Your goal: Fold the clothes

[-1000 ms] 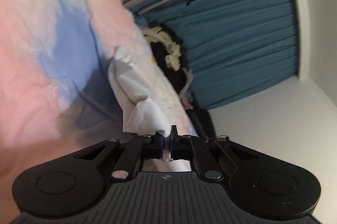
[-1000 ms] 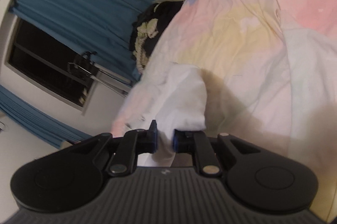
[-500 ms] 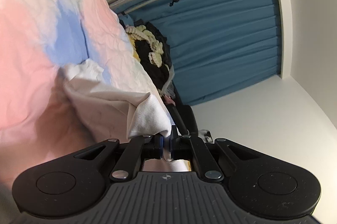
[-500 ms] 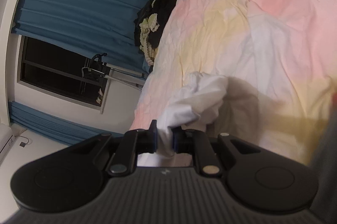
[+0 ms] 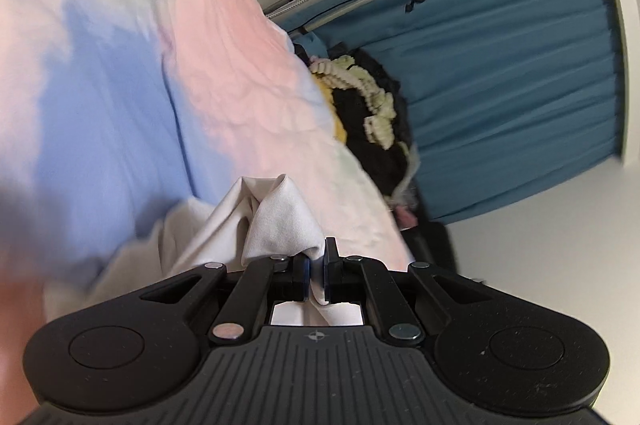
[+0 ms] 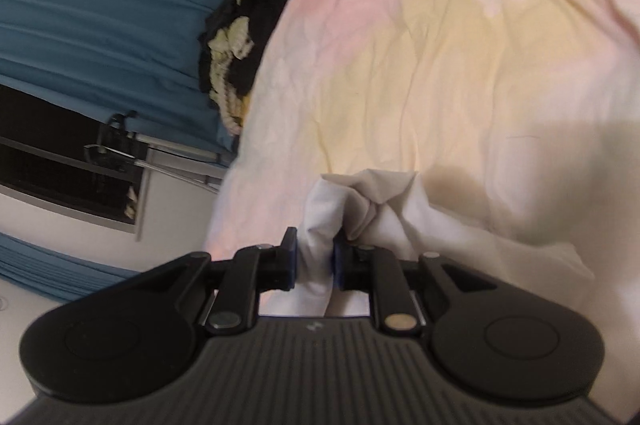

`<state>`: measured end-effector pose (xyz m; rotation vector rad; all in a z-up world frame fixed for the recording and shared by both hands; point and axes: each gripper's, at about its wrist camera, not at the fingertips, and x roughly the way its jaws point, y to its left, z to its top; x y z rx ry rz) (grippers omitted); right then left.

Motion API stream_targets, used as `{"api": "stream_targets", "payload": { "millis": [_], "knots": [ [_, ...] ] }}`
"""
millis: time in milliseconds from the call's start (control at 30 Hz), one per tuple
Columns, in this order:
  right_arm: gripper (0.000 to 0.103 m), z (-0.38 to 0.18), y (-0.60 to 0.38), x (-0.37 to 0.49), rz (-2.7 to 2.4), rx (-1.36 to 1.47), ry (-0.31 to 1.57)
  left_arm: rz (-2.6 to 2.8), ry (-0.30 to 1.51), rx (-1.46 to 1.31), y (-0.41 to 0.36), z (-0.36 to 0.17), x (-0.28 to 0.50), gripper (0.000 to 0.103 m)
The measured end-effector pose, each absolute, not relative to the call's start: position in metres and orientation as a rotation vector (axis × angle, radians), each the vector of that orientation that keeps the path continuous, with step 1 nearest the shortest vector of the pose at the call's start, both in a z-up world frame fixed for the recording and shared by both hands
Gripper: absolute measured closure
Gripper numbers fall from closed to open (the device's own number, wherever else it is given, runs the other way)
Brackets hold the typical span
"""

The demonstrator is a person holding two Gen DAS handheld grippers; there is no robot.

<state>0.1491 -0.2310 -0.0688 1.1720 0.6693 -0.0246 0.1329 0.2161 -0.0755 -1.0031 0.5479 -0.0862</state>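
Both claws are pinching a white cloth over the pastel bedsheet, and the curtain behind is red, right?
Not quite. The curtain is blue, as the left wrist view shows. The rest holds: the left claw and right claw each pinch the white cloth over the pastel bedsheet.

both my grippers clamped, each pinching a fold of white cloth

my left gripper (image 5: 316,267) has its jaws nearly touching, a thin fold between them; my right gripper (image 6: 314,257) grips a thicker bunch, jaws standing a little wider apart.
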Motion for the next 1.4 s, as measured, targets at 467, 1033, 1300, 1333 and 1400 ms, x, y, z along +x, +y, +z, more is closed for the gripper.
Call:
{"api": "stream_targets", "payload": {
  "millis": [467,1033,1300,1333,1400],
  "knots": [
    [0.067,-0.090,-0.200,0.171,0.104,0.850,0.669,-0.030,0.621,-0.808,0.206,-0.106,0.165,0.092],
    [0.064,-0.060,-0.136,0.136,0.349,0.271,0.553,-0.076,0.533,-0.202,0.120,-0.063,0.117,0.020],
    [0.067,-0.099,-0.121,0.183,0.349,0.189,0.696,-0.049,0.654,-0.147,0.123,-0.090,0.150,0.020],
    [0.067,-0.102,-0.121,0.189,0.341,0.187,0.691,-0.047,0.652,-0.153,0.125,-0.092,0.154,0.020],
    [0.067,-0.103,-0.122,0.191,0.335,0.180,0.678,-0.043,0.620,-0.192,0.132,-0.097,0.158,0.020]
  ]
}}
